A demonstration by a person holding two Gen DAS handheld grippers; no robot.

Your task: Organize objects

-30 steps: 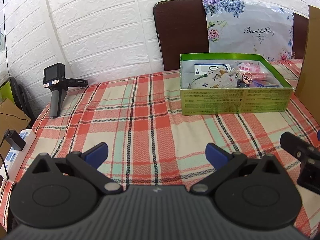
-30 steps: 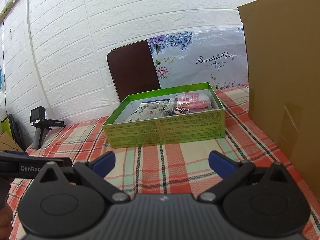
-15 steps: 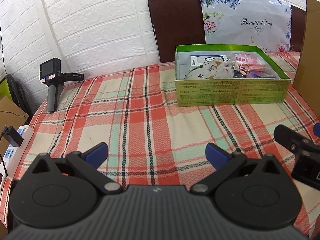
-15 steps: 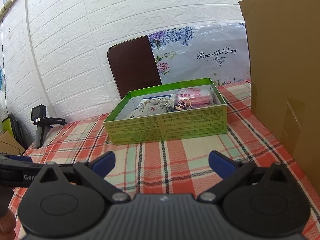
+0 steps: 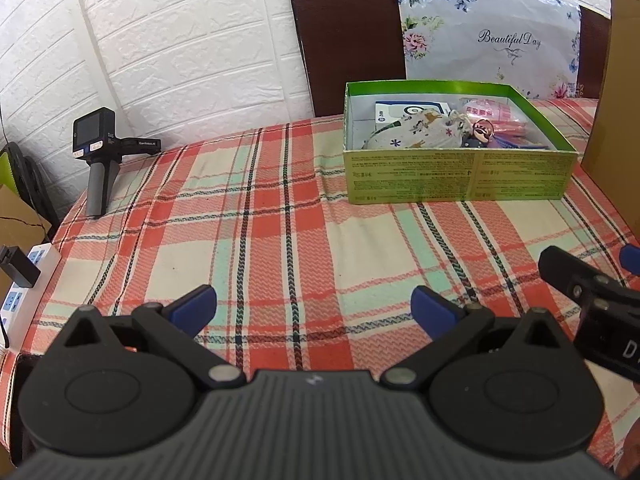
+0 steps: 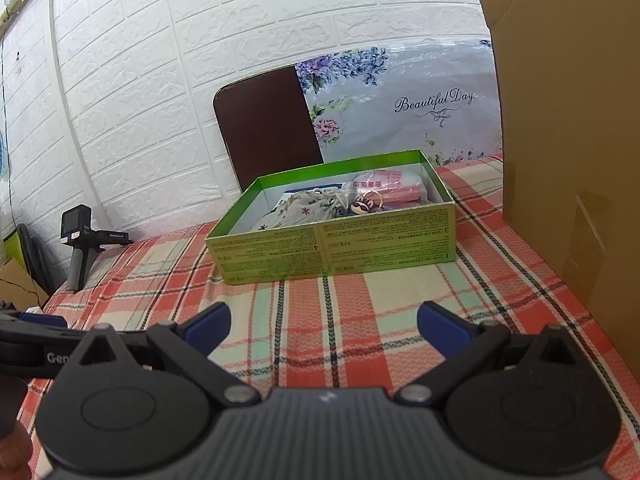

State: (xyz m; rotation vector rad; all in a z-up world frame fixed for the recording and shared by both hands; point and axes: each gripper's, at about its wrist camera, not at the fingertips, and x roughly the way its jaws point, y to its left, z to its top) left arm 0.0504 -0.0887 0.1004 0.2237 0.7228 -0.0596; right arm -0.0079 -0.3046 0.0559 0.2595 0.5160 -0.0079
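Observation:
A green box (image 5: 456, 178) (image 6: 332, 246) stands at the far side of the plaid tablecloth. It holds a patterned cloth pouch (image 5: 416, 136) (image 6: 304, 210), a pink packet (image 5: 486, 112) (image 6: 386, 188), a small round-faced keychain (image 5: 482, 130) (image 6: 362, 207) and a white and blue pack (image 5: 404, 110). My left gripper (image 5: 314, 306) is open and empty over the near tablecloth. My right gripper (image 6: 324, 326) is open and empty, in front of the box; it also shows at the right edge of the left wrist view (image 5: 592, 292).
A black handheld camera on a grip (image 5: 98, 152) (image 6: 80, 240) stands at the table's far left. A tall cardboard panel (image 6: 572, 152) (image 5: 622, 112) stands at the right. A dark chair back with a floral cover (image 5: 400, 36) is behind the box. A power strip (image 5: 24, 280) lies left.
Both grippers have drawn back and risen a little from the box, staying open. Nothing on the table has moved.

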